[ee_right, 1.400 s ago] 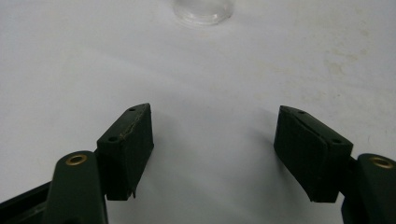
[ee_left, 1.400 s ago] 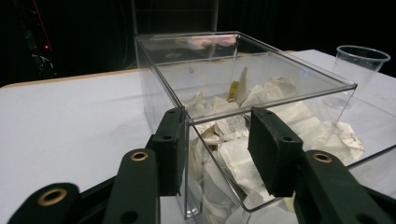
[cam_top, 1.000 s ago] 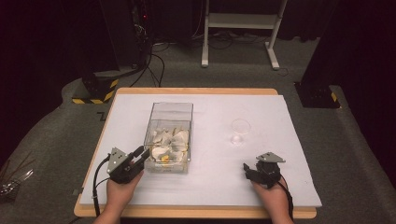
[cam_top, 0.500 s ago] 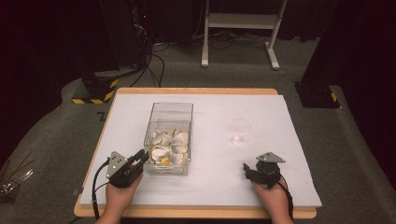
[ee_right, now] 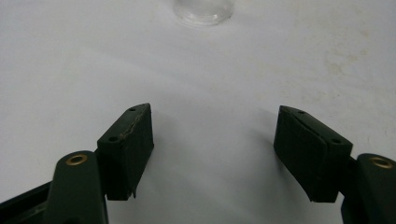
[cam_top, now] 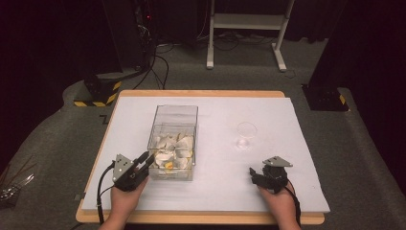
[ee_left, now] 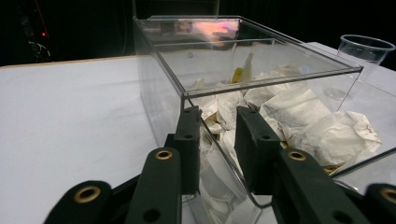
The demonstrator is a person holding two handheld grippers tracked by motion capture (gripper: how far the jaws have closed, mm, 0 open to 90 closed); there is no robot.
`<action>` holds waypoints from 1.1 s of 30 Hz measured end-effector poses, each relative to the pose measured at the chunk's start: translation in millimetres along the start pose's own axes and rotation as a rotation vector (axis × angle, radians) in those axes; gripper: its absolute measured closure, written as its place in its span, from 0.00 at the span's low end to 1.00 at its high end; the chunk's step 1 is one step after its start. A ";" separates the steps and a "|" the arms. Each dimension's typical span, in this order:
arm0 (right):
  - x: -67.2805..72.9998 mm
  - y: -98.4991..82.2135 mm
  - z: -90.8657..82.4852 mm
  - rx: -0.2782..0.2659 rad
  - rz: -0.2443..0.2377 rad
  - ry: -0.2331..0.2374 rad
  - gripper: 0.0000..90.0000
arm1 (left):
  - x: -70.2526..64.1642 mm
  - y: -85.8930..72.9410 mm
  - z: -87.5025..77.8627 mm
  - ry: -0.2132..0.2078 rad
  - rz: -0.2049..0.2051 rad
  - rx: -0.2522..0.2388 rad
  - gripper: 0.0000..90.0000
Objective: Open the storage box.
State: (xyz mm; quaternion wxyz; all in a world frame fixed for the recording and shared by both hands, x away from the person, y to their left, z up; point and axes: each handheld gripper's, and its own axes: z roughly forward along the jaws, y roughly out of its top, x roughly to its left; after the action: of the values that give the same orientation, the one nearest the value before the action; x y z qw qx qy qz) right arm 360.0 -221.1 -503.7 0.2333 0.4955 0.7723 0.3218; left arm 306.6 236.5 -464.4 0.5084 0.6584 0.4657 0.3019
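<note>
One clear rectangular plastic box [cam_top: 174,139] runs lengthwise away from the person; the left gripper [ee_left: 217,135], jaws just reopening slightly, straddles its near corner wall; the right gripper [ee_right: 215,149] gapes empty.

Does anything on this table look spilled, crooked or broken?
Nothing stands out. The clear box stands upright with its tea bags heaped inside, none on the white table. The plastic cup is upright and apart from the box.

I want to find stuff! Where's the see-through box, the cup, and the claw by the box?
box [cam_top: 175,115]: high view, on its far clear wall.
cup [cam_top: 246,129]: high view, on its rim.
left claw [cam_top: 146,159]: high view, between its fingertips at the box's near corner.
</note>
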 end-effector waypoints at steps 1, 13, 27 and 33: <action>-0.1 0.0 0.0 0.000 -0.001 0.000 0.31 | 0.5 -0.1 -0.2 -0.001 0.000 0.000 0.78; 0.0 0.0 -0.1 0.000 0.000 0.000 0.31 | -2.0 -6.0 -10.3 -0.009 0.013 0.006 0.80; 0.0 0.0 -0.2 0.000 0.000 0.001 0.31 | -8.3 -10.9 -27.5 -0.005 0.048 0.026 0.82; -0.2 0.1 -0.1 0.005 0.007 0.004 0.32 | -11.1 -12.3 -31.9 0.001 0.055 0.031 0.82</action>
State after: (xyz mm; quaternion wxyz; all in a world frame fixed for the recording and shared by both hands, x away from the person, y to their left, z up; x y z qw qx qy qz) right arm 360.1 -221.3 -503.5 0.2296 0.4981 0.7719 0.3215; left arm 270.7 239.3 -465.7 0.4896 0.6786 0.4522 0.3088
